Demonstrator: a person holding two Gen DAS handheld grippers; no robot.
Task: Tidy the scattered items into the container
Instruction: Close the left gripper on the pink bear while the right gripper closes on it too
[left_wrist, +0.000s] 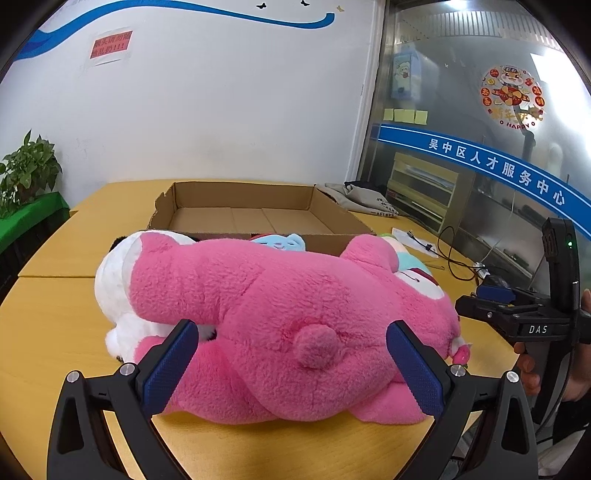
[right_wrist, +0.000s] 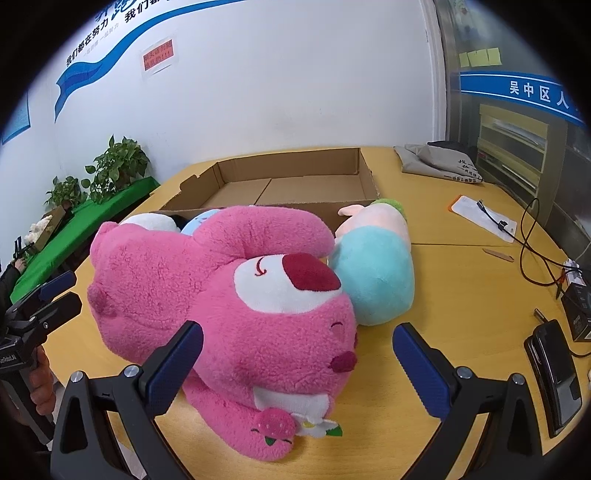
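A big pink plush bear (left_wrist: 280, 314) lies on its side on the wooden table, in front of an open shallow cardboard box (left_wrist: 243, 218). My left gripper (left_wrist: 291, 347) is open, its jaws on either side of the bear's rump near the tail. My right gripper (right_wrist: 297, 350) is open around the bear's head (right_wrist: 258, 317). A teal and peach plush (right_wrist: 373, 266) lies against the bear's head, beside the box (right_wrist: 295, 184). A white plush (left_wrist: 114, 291) and a small blue plush (left_wrist: 284, 243) lie partly hidden behind the bear.
A grey cloth bag (right_wrist: 439, 162) lies at the table's far right. A white packet (right_wrist: 480, 216), black cables (right_wrist: 532, 254) and a phone (right_wrist: 554, 373) lie on the right. Potted plants (right_wrist: 118, 166) stand on a green shelf at left. The right gripper's body shows in the left wrist view (left_wrist: 524, 317).
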